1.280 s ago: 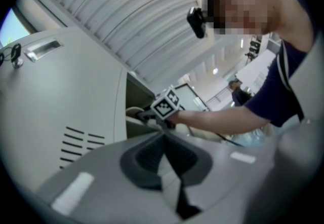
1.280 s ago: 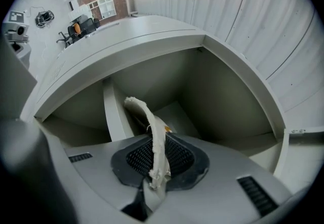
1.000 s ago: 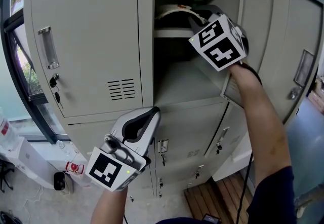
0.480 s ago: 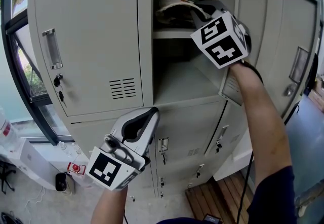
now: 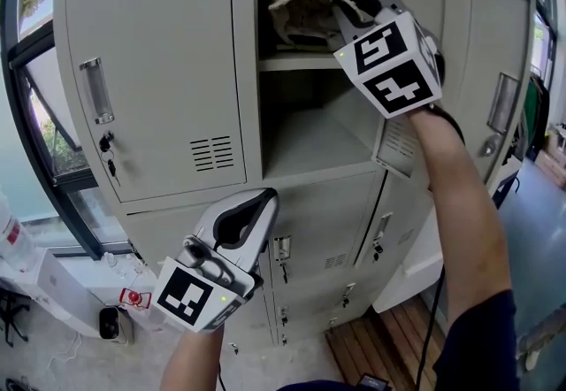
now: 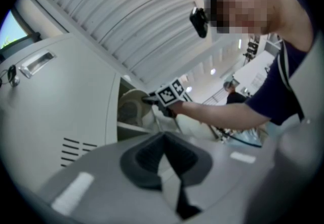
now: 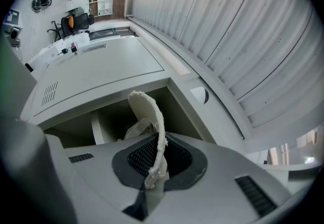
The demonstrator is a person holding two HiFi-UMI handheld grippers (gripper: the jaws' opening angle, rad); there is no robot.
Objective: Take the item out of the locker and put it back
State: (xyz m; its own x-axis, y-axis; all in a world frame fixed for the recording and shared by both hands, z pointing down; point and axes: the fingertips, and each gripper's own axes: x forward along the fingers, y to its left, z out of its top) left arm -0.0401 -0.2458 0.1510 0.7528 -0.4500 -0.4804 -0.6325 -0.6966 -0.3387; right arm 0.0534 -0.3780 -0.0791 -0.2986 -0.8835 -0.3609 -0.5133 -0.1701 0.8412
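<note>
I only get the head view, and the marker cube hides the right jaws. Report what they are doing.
Observer: In the right gripper view, the right gripper is shut on the thin edge of the cream item.
Operator: Describe how the item sits in that grip.
Observer: Its edge arcs up from the pads toward the open locker, and the rest bunches up behind it.
Operator: Now check the left jaws.
Observer: In the left gripper view, the left gripper is shut, with nothing between the jaws.
</note>
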